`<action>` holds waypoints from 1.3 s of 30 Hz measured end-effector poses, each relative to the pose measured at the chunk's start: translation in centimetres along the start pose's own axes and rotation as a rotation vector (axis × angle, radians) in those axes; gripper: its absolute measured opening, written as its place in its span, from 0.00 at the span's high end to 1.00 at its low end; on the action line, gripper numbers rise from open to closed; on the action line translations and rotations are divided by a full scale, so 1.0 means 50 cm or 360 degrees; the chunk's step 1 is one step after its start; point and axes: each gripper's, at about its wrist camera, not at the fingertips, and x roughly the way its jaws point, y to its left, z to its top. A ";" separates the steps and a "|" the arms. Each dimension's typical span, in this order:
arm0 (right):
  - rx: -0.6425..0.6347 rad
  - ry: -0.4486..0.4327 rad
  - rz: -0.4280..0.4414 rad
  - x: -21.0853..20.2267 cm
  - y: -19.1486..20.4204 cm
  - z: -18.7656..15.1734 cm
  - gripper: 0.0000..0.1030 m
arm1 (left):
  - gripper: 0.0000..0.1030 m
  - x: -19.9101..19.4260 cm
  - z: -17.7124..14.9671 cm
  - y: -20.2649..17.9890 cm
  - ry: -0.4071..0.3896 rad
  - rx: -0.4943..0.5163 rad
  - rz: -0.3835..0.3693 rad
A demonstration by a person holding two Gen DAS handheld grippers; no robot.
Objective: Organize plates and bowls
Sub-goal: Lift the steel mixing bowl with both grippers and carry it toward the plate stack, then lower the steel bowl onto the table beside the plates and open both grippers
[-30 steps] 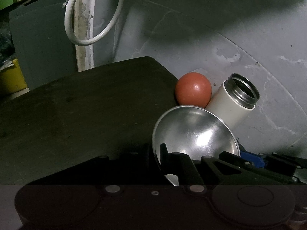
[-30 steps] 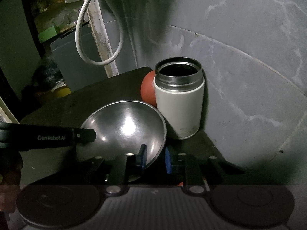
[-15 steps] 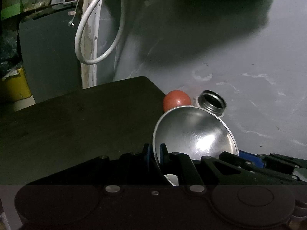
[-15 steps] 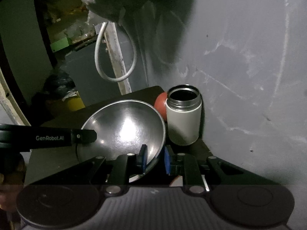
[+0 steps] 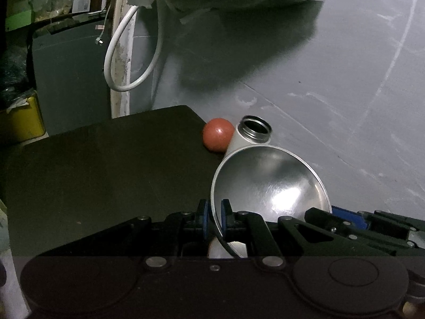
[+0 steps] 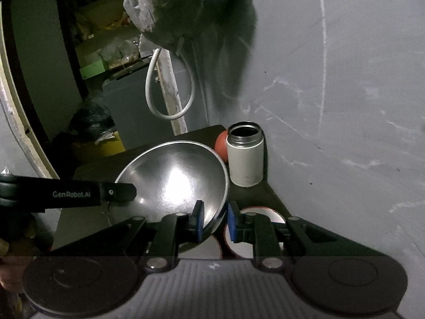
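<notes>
Left wrist view: the left gripper (image 5: 214,219) pinches the near rim of the steel bowl (image 5: 268,186), which tilts up just ahead of its fingers, clear of the dark counter (image 5: 106,164). Beyond the bowl, a red ball (image 5: 217,137) sits beside an open white flask (image 5: 251,135).

Right wrist view: the right gripper (image 6: 214,219) clamps the bowl's (image 6: 175,178) opposite rim, the left gripper (image 6: 117,192) reaching in from the left side. A red-rimmed white dish (image 6: 276,216) lies below its fingers.

Dim room. A dark bench (image 5: 106,164) stands against a scuffed grey wall (image 5: 332,79); beyond its far corner a white cable loop (image 5: 124,61) hangs, cluttered shelves (image 6: 106,40) left of it.
</notes>
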 end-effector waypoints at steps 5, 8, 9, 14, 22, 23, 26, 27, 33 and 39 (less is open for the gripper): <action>-0.0019 0.0007 0.0016 -0.047 -0.006 -0.031 0.80 | 0.91 -0.024 -0.040 -0.023 0.0051 0.0009 -0.0008; -0.0015 0.0030 0.0017 -0.074 -0.015 -0.058 0.80 | 0.90 -0.031 -0.068 -0.039 0.0097 0.0031 -0.0017; -0.0010 0.0039 0.0018 -0.081 -0.020 -0.067 0.80 | 0.90 -0.034 -0.079 -0.046 0.0113 0.0041 -0.0022; 0.0013 0.0090 0.0005 -0.115 -0.044 -0.113 0.80 | 0.89 -0.041 -0.132 -0.080 0.0196 0.0096 -0.0051; 0.0039 0.0204 0.0015 -0.169 -0.083 -0.191 0.80 | 0.89 -0.047 -0.205 -0.128 0.0328 0.0167 -0.0071; 0.0046 0.0220 0.0018 -0.174 -0.088 -0.201 0.80 | 0.89 -0.049 -0.215 -0.135 0.0341 0.0178 -0.0074; 0.0062 0.0270 0.0032 -0.190 -0.104 -0.229 0.80 | 0.89 -0.051 -0.238 -0.153 0.0392 0.0212 -0.0084; 0.0070 0.0285 0.0038 -0.195 -0.110 -0.238 0.80 | 0.89 -0.052 -0.246 -0.160 0.0410 0.0223 -0.0088; 0.0123 0.0340 0.0064 -0.213 -0.136 -0.283 0.80 | 0.89 -0.042 -0.279 -0.188 0.0505 0.0281 -0.0071; 0.0115 0.0379 0.0090 -0.214 -0.146 -0.302 0.80 | 0.89 -0.027 -0.298 -0.193 0.0571 0.0307 -0.0042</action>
